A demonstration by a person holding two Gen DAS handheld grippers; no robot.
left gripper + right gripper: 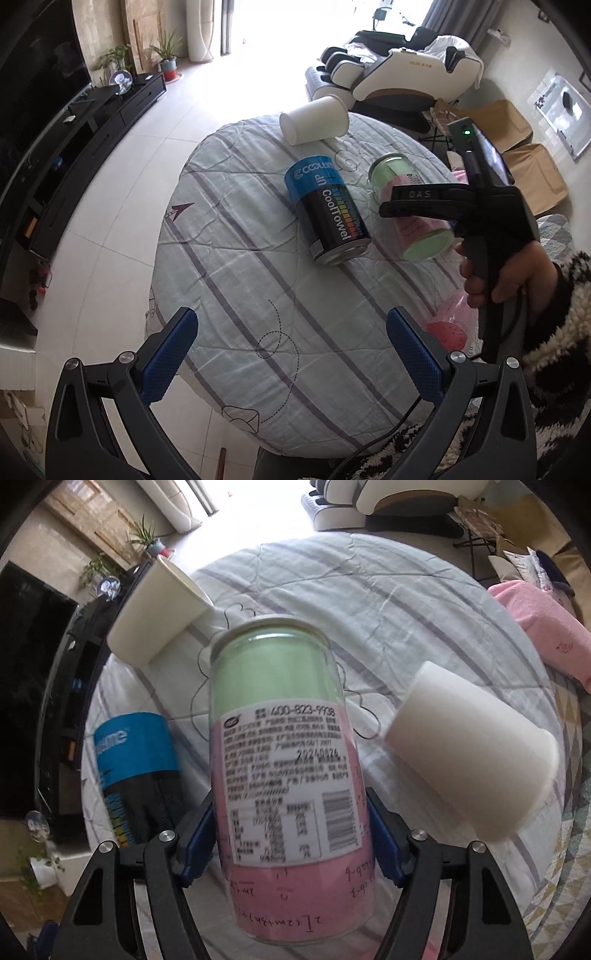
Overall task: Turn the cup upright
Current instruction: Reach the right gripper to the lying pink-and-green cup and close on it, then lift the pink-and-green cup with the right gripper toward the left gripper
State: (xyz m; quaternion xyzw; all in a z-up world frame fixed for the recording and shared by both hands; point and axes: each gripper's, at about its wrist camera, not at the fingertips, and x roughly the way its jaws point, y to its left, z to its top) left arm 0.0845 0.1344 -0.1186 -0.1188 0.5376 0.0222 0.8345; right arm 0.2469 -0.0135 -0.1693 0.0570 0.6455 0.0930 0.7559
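Observation:
My right gripper [291,830] is shut on a clear can-shaped cup [284,760] with a green and pink label, and holds it tilted above the round table. The same cup shows in the left wrist view [406,206], lifted and lying slantwise in the right gripper [413,206]. My left gripper [291,354] is open and empty, held above the near part of the table. A white paper cup [314,120] lies on its side at the far edge; it also shows in the right wrist view [155,616].
A blue and black CoolTowel can [327,210] lies on its side mid-table on the striped cloth [229,266]. Another white cup [469,760] lies on its side at the right. A pink cup [450,325] sits near the right hand. A TV stand and a massage chair surround the table.

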